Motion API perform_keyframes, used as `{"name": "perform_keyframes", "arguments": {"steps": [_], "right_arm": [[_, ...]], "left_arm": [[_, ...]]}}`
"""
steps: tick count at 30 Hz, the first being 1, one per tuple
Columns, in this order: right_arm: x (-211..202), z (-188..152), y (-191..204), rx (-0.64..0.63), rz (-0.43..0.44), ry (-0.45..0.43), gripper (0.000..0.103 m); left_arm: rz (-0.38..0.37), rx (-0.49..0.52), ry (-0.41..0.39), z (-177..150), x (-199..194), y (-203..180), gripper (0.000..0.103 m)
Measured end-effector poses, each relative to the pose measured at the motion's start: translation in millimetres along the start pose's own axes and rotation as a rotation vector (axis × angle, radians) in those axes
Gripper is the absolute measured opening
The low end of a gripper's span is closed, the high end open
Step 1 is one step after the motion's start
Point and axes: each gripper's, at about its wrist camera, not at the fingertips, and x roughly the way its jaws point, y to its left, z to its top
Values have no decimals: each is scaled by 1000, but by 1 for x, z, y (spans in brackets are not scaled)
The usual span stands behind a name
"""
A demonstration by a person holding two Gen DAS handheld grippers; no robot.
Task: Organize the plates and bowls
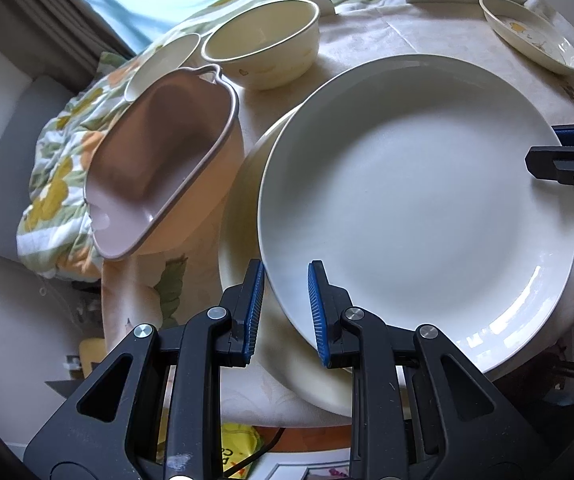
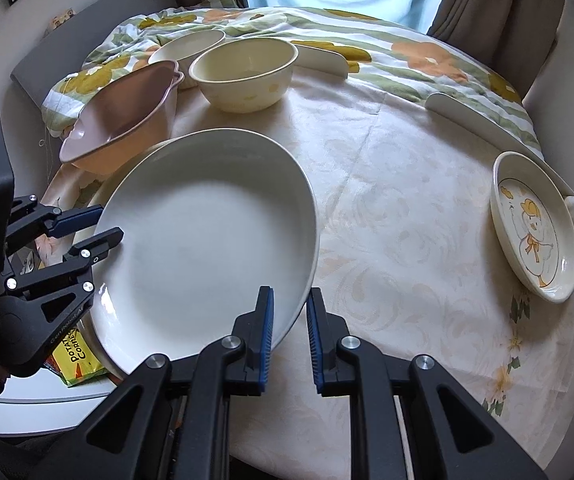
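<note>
Two grippers are working the same large white plate, one at each side of its rim.

Left wrist view: the left gripper is straddling the near-left rim of the large white plate, with its jaws spread and a gap showing between each blue pad and the rim, so it is not clamping. A second white plate is lying directly under the first, showing just left of the fingers. Ahead and to the left, a pink handled dish is sitting tilted. Beyond it, a cream bowl is standing upright with a smaller white bowl just beside it on its left. Far ahead to the right, a small duck-print plate is resting on the tablecloth. The right gripper is entering at the right edge, at the plate's far rim.

Right wrist view: the right gripper is bracketing the near-right rim of the large white plate, jaws parted; whether either pad is touching cannot be told. The left gripper is sitting at the plate's opposite rim, well left of the fingers. The duck-print plate is lying well apart to the right. The cream bowl and the pink handled dish are standing ahead, beyond the plate.
</note>
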Motion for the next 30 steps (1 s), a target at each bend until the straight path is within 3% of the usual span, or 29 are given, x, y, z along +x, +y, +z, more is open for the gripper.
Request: {"name": "perform_keyframes", "arguments": {"steps": [15, 26, 30], "right_arm": [[6, -1, 17, -30, -24, 6, 15], [5, -2, 18, -23, -36, -2, 15], [-6, -2, 11, 34, -11, -19, 15]], "left_arm": [[51, -1, 0, -9, -6, 4, 19], [15, -23, 1, -9, -8, 9, 19], [-3, -39, -18, -5, -22, 14, 19]]}}
